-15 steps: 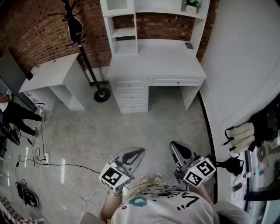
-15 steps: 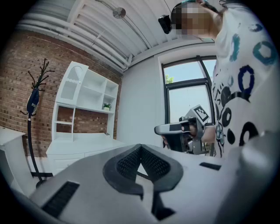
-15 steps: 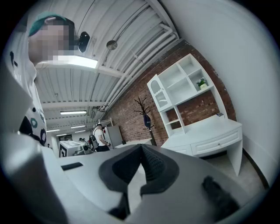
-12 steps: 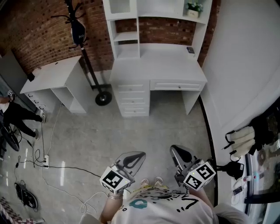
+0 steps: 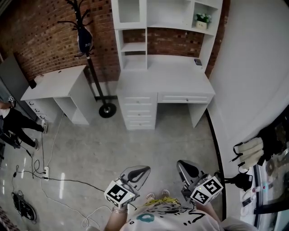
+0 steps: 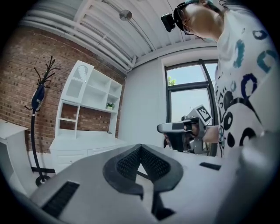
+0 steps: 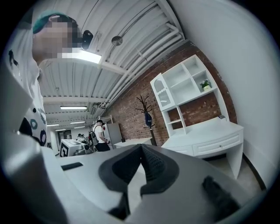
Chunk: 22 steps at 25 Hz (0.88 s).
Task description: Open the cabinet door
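A white desk (image 5: 165,76) with a hutch stands against the brick wall, several steps ahead of me. The hutch's upper-left compartment has a shut, arch-paned cabinet door (image 5: 129,10), also seen in the left gripper view (image 6: 78,81) and the right gripper view (image 7: 162,94). My left gripper (image 5: 141,170) is held low in front of my body, shut and empty (image 6: 140,147). To its right, my right gripper (image 5: 184,165) is also shut with nothing in it (image 7: 141,147). Both are far from the cabinet.
A black coat stand (image 5: 86,40) on a round base stands left of the desk, beside a smaller white side desk (image 5: 54,85). Cables (image 5: 45,176) trail over the grey floor at the left, near a person (image 5: 13,119). A white wall and hanging gloves (image 5: 248,151) are on the right.
The head view has tilted up, so the desk and hutch sit lower in the frame and more of the hutch shows. Both grippers stay shut, low near my body.
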### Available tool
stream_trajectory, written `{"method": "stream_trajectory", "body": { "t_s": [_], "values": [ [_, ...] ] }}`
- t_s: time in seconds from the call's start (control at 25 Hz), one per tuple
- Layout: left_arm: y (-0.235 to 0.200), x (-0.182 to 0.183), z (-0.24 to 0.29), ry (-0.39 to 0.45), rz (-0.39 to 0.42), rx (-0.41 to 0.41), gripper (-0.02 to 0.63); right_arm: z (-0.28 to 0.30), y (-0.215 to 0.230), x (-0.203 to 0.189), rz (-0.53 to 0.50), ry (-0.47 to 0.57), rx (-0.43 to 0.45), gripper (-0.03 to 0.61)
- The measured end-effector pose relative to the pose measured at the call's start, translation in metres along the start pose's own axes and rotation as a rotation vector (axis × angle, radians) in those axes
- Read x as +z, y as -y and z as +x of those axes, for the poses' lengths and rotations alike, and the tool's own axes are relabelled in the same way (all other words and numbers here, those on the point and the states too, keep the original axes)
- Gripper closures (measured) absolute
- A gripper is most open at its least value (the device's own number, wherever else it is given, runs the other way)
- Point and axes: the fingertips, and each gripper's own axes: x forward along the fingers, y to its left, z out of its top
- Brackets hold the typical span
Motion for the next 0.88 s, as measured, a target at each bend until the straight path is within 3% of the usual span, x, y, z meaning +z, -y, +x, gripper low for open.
{"method": "stream_trajectory", "body": {
  "t_s": [0.48, 0.88],
  "values": [
    [-0.024, -0.007, 0.006, -0.01, -0.019, 0.007, 0.6, 0.025, 0.009, 0.005, -0.032, -0.003, 0.021, 0.551],
    [-0.062, 0.013, 0.047, 0.007, -0.005, 0.03, 0.6, 0.062, 0.055, 0.027, -0.059, 0.022, 0.046, 0.549]
  ]
}}
